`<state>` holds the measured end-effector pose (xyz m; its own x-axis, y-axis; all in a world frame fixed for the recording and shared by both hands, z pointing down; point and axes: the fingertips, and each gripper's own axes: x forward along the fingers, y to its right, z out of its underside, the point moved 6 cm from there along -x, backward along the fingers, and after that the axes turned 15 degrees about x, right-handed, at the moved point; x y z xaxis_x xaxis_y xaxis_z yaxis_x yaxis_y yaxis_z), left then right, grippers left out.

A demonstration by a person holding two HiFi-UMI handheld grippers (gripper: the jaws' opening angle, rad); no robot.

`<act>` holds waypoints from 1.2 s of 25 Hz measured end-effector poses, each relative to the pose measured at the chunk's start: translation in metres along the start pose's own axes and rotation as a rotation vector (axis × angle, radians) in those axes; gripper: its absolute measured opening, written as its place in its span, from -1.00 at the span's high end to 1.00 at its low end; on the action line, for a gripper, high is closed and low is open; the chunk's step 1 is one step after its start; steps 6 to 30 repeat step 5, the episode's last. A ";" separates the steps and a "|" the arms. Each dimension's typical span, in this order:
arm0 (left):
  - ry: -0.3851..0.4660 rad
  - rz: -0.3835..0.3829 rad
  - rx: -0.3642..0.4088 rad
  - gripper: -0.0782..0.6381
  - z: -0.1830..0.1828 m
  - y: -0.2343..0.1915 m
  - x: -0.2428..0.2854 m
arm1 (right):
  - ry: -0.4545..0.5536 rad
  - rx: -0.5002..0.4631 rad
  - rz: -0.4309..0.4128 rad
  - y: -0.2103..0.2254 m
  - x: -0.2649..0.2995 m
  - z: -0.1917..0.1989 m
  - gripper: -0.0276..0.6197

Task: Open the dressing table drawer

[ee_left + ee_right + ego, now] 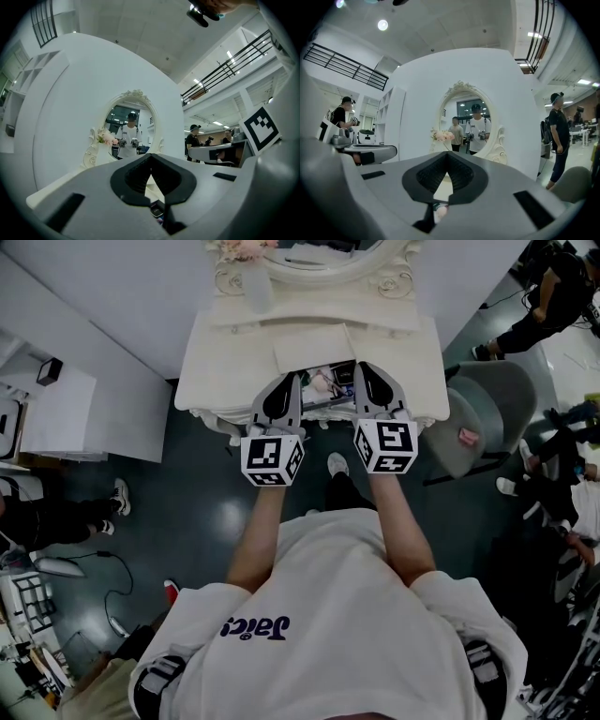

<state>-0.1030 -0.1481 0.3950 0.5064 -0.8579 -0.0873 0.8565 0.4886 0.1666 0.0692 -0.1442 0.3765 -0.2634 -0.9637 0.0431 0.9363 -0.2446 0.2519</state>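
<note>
Head view: a person (pixel 328 615) in a white shirt stands at a cream dressing table, arms forward, one tool in each hand. The left tool (pixel 292 381) and the right tool (pixel 361 369) are side by side and near each other, apart, both over the front edge of the surface (pixel 216 362). Each carries its marker cube (pixel 272 457) toward the person. The drawer (pixel 328 390) sits at the middle front of the table. It is pulled out toward the person and shows between the two tools, with small mixed items inside that are too small to identify. Left tool (pixel 151 159): its own view shows the black pads meeting at the tip, jaws together, nothing between them. Right tool (pixel 447 157): same reading, pads closed tip to tip and empty. Neither tool touches the drawer in any view. Both point about level toward the oval mirror (pixel 471 124) at the back of the surface. The mirror has a carved cream frame and reflects the person with both tools raised. Pink flowers (pixel 443 136) stand just left of the mirror, in a pale vase (pixel 255 287). A grey chair (pixel 487 413) stands just right of the table on the dark floor (pixel 187 484). Another person (pixel 558 136) stands farther off at the right in the right tool's view.
</note>
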 end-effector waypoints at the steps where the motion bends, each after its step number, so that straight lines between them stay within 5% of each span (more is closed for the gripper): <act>1: -0.005 -0.004 -0.004 0.74 0.003 0.000 0.000 | -0.005 -0.001 0.002 0.001 0.001 0.002 0.89; 30: -0.037 -0.021 -0.028 0.74 0.019 -0.002 0.004 | -0.032 -0.008 0.008 0.005 0.007 0.009 0.89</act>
